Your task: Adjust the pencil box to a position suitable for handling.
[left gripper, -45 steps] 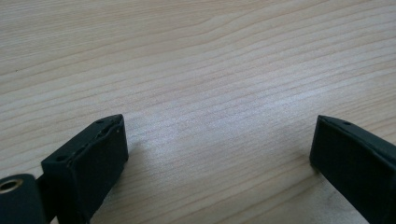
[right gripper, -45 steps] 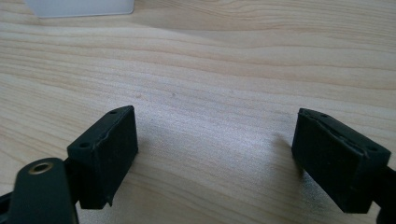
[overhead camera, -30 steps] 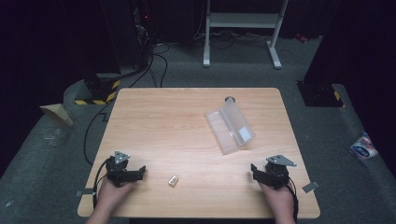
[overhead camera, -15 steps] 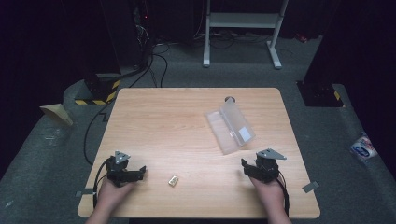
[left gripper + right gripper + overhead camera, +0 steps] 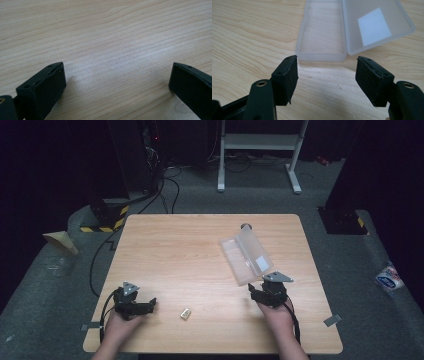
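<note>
Sitting on the wooden table [image 5: 170,250], the clear plastic case [image 5: 247,255] lies open, unmoved. Right gripper [image 5: 262,292] has slid up just short of it, jaws narrowing but empty. Left gripper [image 5: 142,306] stays spread near the small block [image 5: 185,313].

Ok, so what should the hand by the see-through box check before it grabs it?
1. Right gripper open: ok, its jaws have just been closing a little, with nothing between them.
2. Clear plastic box in front of it: ok, just ahead of the jaws, not touched.
3. Box lid open: ok, it lies flat beside the tray.
4. Tray empty: ok, wood shows through.
5. Small yellowish piece: ok, lying apart near the table's front.
6. Left gripper out of the way: ok, open over bare table.
</note>
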Demonstrator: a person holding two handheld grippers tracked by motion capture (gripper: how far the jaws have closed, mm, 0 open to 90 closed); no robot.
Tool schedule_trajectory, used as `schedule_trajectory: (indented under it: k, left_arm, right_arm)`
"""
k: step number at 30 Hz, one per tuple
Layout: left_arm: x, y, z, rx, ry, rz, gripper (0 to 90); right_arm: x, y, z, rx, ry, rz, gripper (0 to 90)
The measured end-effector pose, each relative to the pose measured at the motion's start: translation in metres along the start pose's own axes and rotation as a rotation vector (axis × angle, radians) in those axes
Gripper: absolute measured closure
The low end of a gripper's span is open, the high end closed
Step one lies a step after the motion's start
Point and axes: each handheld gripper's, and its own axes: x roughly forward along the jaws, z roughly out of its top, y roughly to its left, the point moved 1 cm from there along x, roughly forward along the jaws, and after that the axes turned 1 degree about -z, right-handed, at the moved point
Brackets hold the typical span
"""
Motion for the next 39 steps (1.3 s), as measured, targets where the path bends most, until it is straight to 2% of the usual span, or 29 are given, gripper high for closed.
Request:
schedule_trajectory:
  k: [3,9,12,16,17,22,25,29,36,38,39]
  left_arm:
    - [0.000,0.000,0.000,0.001,0.000,0.000,1.3]
    - [0.000,0.000,0.000,0.005,0.001,-0.001,1.3]
    - [0.000,0.000,0.000,0.007,0.000,-0.002,1.3]
    - [0.000,0.000,0.000,0.005,0.000,-0.004,1.3]
    - [0.000,0.000,0.000,0.004,0.000,-0.004,1.3]
    - [0.000,0.000,0.000,0.007,-0.002,-0.006,1.6]
    - [0.000,0.000,0.000,0.008,-0.002,-0.008,1.6]
    - [0.000,0.000,0.001,0.011,-0.001,-0.011,1.7]
    - [0.001,0.000,0.001,0.013,-0.001,-0.013,1.7]
    - [0.001,0.000,0.001,0.014,-0.002,-0.013,1.7]
    - [0.001,0.000,0.001,0.013,-0.002,-0.013,1.7]
  right_arm:
    - [0.007,0.004,0.007,-0.017,0.007,0.000,36.6]
    - [0.021,0.009,0.019,-0.014,0.016,0.017,40.0]
    - [0.025,0.012,0.023,-0.028,0.011,0.009,40.1]
    - [0.036,0.019,0.030,-0.036,0.017,0.024,40.7]
    - [0.042,0.024,0.034,-0.038,0.026,0.028,41.4]
    - [0.054,0.030,0.042,-0.040,0.022,0.029,47.4]
    - [0.060,0.031,0.044,-0.035,0.017,0.032,51.8]
    - [0.073,0.032,0.047,-0.043,0.067,0.034,60.3]
    - [0.082,0.031,0.044,-0.036,0.099,0.059,64.0]
    - [0.083,0.031,0.044,-0.040,0.097,0.056,64.7]
    - [0.082,0.032,0.045,-0.052,0.079,0.049,66.7]
